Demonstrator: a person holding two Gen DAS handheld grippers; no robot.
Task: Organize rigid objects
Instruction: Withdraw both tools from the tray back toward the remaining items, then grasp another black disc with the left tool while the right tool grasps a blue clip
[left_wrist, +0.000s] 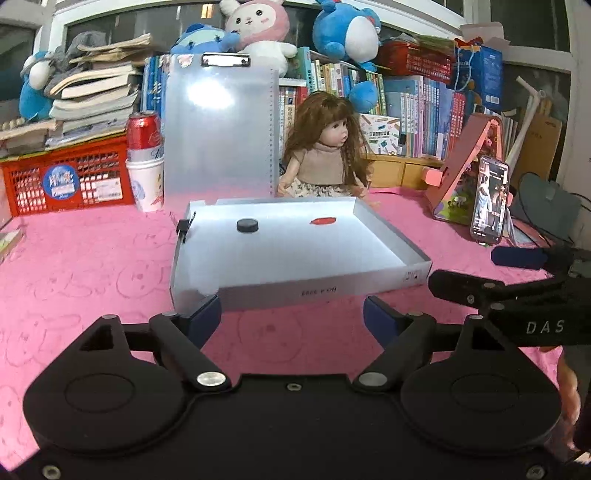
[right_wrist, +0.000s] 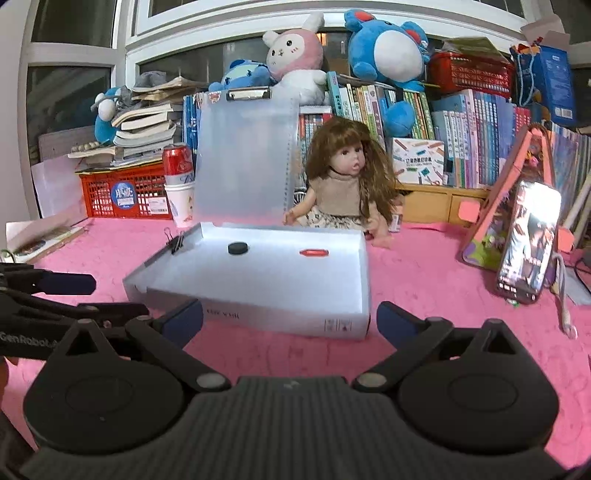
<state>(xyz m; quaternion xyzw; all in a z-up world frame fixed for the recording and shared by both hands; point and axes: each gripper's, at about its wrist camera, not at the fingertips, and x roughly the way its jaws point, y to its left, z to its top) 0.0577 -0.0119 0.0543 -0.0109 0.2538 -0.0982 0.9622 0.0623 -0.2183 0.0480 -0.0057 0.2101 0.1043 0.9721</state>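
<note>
Two claws, left claw and right claw, both spread wide, empty, one tray, one black puck, one binder clip

Black hand-held gripper with dark-blue pads, silver screws.

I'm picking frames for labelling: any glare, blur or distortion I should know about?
Left wrist view: glare washes out the open case's lid and floor; fisheye bends the bookshelf; corners are vignetted. Right wrist view: the phone screen is blown out and soft, and the case's front-edge print is smeared.
</note>
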